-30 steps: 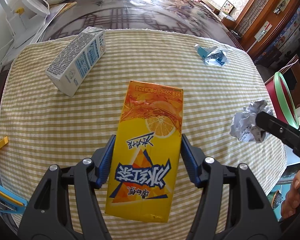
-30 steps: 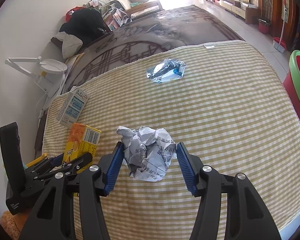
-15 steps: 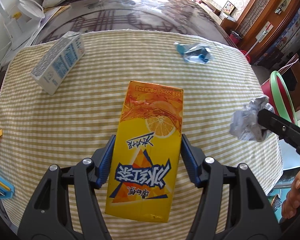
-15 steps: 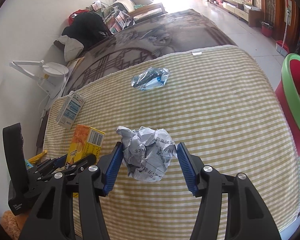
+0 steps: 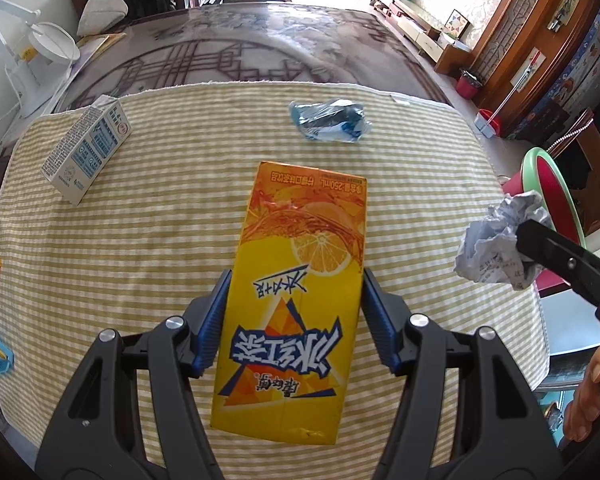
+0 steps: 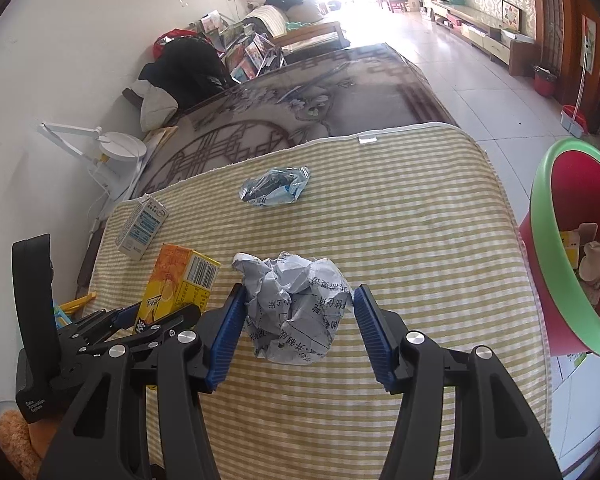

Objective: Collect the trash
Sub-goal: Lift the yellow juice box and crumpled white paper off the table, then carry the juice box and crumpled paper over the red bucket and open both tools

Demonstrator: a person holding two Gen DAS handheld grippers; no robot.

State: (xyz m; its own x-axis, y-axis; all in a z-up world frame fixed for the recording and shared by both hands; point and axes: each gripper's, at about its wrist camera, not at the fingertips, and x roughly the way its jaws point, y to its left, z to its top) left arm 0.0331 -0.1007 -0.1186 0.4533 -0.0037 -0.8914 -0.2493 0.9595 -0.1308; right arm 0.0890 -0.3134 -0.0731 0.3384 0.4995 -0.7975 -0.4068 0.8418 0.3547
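The left gripper (image 5: 294, 316) clamps a glossy, rectangular orange drink carton (image 5: 296, 280) between its ribbed blue pads, above the yellow-checked woven cloth (image 5: 172, 216); the right gripper (image 6: 298, 330) pinches a crumpled ball of printed paper (image 6: 294, 308), near the smooth red, green-rimmed bin (image 6: 540, 248); a white carton (image 5: 86, 150) and crinkled blue wrapper (image 5: 330, 120) lie on the cloth.

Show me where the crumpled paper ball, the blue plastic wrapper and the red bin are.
crumpled paper ball (image 6: 296, 312): right wrist view, its middle.
blue plastic wrapper (image 6: 275, 186): right wrist view, its centre.
red bin (image 6: 548, 264): right wrist view, green rim.
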